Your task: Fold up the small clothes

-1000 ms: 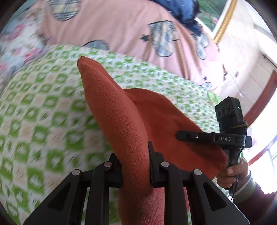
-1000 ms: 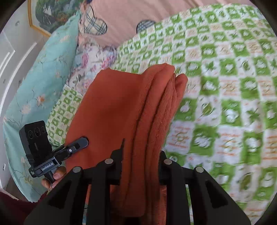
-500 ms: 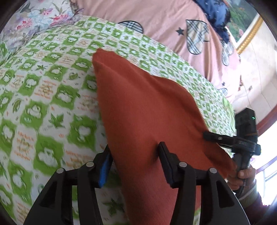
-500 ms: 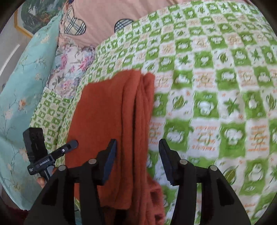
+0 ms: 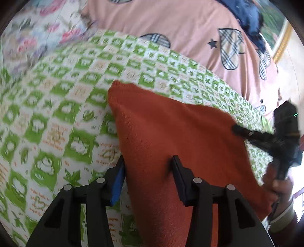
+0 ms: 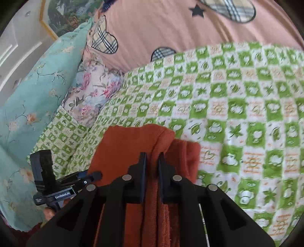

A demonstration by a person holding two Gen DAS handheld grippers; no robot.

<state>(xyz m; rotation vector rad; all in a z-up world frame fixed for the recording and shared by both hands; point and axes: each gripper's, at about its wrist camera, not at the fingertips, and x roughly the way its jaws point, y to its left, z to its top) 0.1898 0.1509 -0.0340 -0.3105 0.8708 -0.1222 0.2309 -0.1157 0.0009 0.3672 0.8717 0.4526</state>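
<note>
An orange-red knitted garment (image 5: 171, 129) lies folded on the green checked blanket (image 5: 62, 114). My left gripper (image 5: 148, 163) straddles its near left part. Its jaws are closing with cloth between them, and the blue pad of the left finger still shows bare at the cloth's edge. In the right wrist view the garment (image 6: 121, 148) has its layered edge on the right. My right gripper (image 6: 152, 157) is closing and pinches a raised fold of that edge. Each gripper shows in the other's view: the right gripper (image 5: 235, 130), held by a hand, and the left gripper (image 6: 96, 174).
A pink quilt (image 5: 190, 28) with plaid hearts lies behind the blanket. A teal flowered pillow (image 6: 28, 98) and a pink flowered cushion (image 6: 91, 89) sit at the left. A dark blue cloth (image 5: 247, 15) and a framed picture (image 6: 62, 17) are at the back.
The left gripper let go of the lifted cloth, which now lies flat, and its jaws spread. The right gripper opened, then closed again on a fold at the garment's edge.
</note>
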